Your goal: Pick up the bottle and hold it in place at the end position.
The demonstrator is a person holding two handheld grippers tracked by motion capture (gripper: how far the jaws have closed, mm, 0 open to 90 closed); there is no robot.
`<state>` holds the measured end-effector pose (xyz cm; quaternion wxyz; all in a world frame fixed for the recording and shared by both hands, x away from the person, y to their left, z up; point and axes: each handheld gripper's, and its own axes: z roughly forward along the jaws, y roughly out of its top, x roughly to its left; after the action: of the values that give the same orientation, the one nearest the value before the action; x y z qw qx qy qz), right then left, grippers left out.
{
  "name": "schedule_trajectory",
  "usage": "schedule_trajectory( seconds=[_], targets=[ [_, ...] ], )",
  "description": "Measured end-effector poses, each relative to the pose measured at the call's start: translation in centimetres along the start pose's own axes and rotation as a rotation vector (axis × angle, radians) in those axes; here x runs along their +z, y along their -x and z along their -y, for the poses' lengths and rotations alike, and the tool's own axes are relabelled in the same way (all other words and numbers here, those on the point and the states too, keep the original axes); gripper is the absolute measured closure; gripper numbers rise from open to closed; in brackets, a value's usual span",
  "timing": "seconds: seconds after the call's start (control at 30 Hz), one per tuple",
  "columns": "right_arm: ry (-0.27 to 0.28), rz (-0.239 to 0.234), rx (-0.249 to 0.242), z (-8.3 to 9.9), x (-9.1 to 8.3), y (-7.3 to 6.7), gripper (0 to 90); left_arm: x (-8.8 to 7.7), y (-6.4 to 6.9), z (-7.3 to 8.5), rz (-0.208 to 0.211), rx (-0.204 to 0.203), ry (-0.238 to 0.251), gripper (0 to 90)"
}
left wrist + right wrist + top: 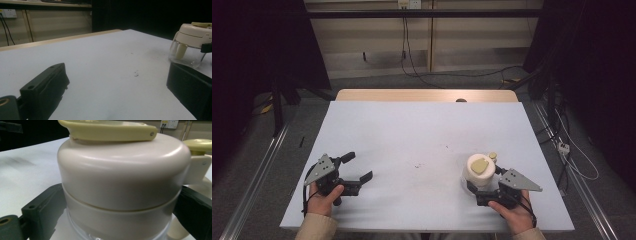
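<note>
One cream-lidded jar (480, 171) with a clear lower body stands upright on the near right part of the table (422, 135), a yellowish flip tab on its lid and a small knob at the far right of the lid. Around it sits the right tool (484, 187), its jaws spread to either side of the jar's body just under the lid; in the right gripper view the jar (122, 185) bulks between the two black jaws, which lie close against its sides, though whether they actually press on it I cannot tell, since the contact line is blurred and cut off at the bottom edge. That placement reads as a grasp being set up low on the body, where the walls are straight, rather than on the lid, which might come loose. A hand (514, 216) holds this tool from the near edge. Well apart, on the near left, the left tool (354, 170) rests on or just above the table with its jaws wide apart and nothing between them, probably waiting until a second grip is wanted on the lid. From the left gripper view the jar (191, 41) appears far off to the right, its glass base faint and its contents, if any, impossible to make out. A few dark specks mark the table's middle.
</note>
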<state>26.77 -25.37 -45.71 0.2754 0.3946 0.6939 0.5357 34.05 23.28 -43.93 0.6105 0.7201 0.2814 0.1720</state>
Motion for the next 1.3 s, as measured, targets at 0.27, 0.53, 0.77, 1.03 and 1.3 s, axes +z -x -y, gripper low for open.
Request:
schedule_trajectory(
  seconds=[0.27, 0.53, 0.77, 1.03, 1.3],
  targets=[
    [-0.009, -0.002, 0.004, -0.2, 0.7, 0.1, 3.1, 0.1, 0.1, 0.1, 0.005, -0.008, -0.001, 2.7],
    [-0.005, 0.000, 0.006, -0.3, 1.3, 0.0, 3.2, 0.2, 0.0, 0.1, 0.009, -0.003, -0.008, 2.8],
    [-0.012, 0.000, 0.012, -0.4, 1.6, 0.1, 3.5, 0.2, 0.0, 0.2, 0.008, -0.001, -0.009, 2.8],
    [-0.013, -0.005, 0.018, -0.4, 1.7, 0.1, 4.6, 0.2, 0.0, 0.2, 0.010, -0.007, -0.015, 2.8],
    [-0.009, -0.011, 0.024, -0.4, 1.6, 0.2, 5.5, 0.3, 0.0, 0.2, 0.005, -0.001, -0.019, 2.8]
  ],
)
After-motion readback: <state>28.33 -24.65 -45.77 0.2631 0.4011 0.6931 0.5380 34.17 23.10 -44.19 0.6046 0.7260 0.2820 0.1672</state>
